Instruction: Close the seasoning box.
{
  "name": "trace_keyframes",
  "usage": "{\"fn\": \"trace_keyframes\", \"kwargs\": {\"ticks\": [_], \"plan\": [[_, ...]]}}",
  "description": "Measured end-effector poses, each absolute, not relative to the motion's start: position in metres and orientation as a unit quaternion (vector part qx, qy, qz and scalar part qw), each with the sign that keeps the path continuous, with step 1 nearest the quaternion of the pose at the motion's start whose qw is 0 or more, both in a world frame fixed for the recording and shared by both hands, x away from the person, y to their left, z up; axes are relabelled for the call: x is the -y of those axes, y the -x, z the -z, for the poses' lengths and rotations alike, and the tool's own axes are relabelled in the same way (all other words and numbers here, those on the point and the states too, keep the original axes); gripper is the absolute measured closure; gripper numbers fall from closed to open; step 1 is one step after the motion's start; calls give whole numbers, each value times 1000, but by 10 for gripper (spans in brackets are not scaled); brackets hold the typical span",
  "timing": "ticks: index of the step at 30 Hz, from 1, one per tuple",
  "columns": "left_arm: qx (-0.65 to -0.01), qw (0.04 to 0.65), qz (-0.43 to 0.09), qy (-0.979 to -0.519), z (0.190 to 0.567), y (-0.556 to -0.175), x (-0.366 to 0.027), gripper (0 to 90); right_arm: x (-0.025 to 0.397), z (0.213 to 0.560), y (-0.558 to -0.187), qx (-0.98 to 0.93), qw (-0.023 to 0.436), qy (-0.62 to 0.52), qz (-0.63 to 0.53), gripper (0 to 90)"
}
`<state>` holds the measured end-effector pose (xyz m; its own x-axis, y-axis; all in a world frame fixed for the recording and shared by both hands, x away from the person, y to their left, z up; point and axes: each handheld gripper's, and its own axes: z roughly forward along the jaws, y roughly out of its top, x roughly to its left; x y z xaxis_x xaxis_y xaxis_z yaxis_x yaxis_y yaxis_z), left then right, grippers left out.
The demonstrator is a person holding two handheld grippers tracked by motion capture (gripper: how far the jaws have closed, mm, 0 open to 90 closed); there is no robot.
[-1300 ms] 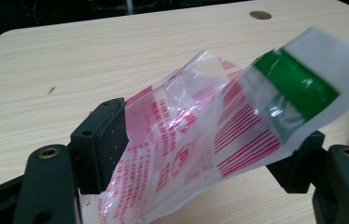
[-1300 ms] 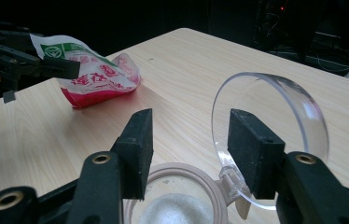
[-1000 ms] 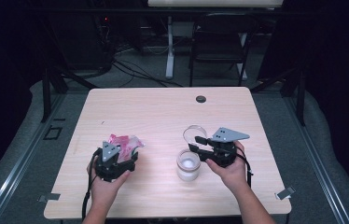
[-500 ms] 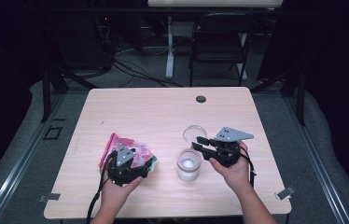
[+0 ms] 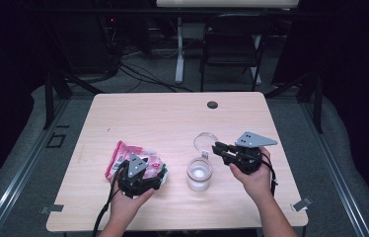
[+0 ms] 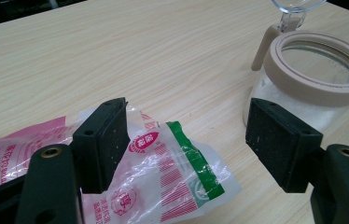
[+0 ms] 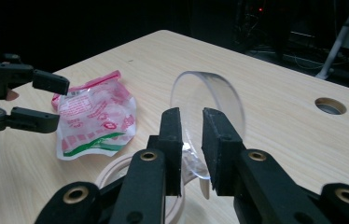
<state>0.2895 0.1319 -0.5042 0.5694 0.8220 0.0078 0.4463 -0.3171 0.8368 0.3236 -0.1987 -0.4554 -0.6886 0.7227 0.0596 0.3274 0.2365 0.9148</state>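
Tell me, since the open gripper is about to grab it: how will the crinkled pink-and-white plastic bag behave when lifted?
The crinkled pink-and-white plastic bag is thin creased film lying flat, so it is probably floppy and light. Its glossy surface may slip between the pads.

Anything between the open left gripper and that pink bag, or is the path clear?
Nothing visible blocks it. The left gripper hangs open right over the pink bag. The jar stands off to one side, its lid held up by the right gripper.

Tools: I count two, a left tool (image 5: pixel 159 174) and a right tool (image 5: pixel 218 148)
Bags: I see one pink-and-white plastic bag (image 5: pixel 128 157)
Jars: one glass jar (image 5: pixel 199 174)
Lids: one clear lid (image 5: pixel 206 142), hinged up off it
Surfaces: one wooden surface (image 5: pixel 163 118)
Chairs: one chair (image 5: pixel 229 44) beyond it
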Motion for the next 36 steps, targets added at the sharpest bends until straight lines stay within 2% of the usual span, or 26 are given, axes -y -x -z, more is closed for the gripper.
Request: {"fn": "trace_keyframes", "kwargs": {"ticks": [11, 23, 36], "plan": [[-410, 420, -227, -777, 504, -288, -134, 308, 217, 464, -336, -753, 191, -379, -503, 712], [-421, 418, -235, -770, 503, -283, -145, 308, 211, 473, -348, -758, 176, -377, -502, 643], [-435, 413, -240, -763, 503, -280, -155, 311, 207, 477, -357, -759, 163, -378, -505, 676]]}}
